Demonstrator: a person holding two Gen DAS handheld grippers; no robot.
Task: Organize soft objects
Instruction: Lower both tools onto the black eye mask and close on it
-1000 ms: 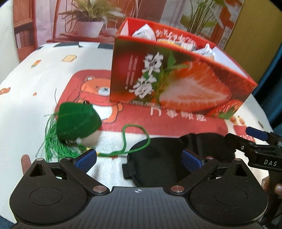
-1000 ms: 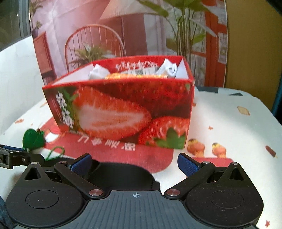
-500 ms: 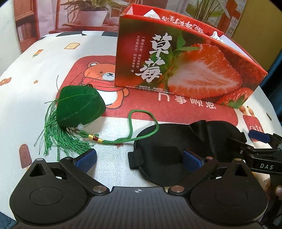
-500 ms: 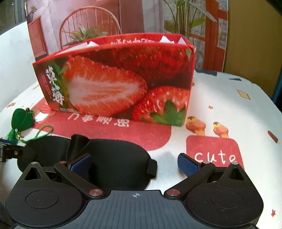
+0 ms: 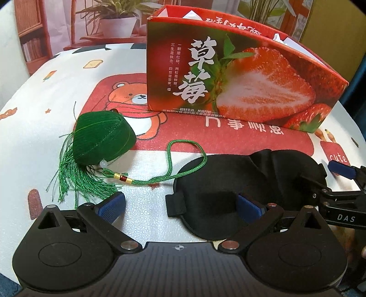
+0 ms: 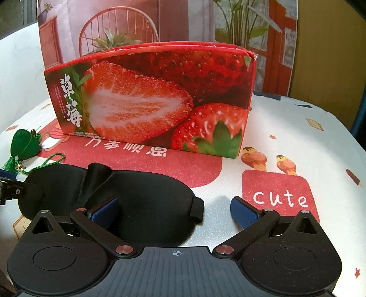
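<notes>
The mask [image 5: 247,180] lay before the box [image 5: 240,82]; both grippers [image 5: 180,203] [image 6: 176,209] were spread, empty; opposite ends should be pinched evenly.

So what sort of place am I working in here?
Probably a staged home tabletop: a table under a cartoon bear cloth, a strawberry box, and behind it a printed backdrop of chair and plants. Both grippers are open.

home | cartoon tablecloth [image 6: 297,128] | printed room backdrop [image 6: 183,20]
</notes>
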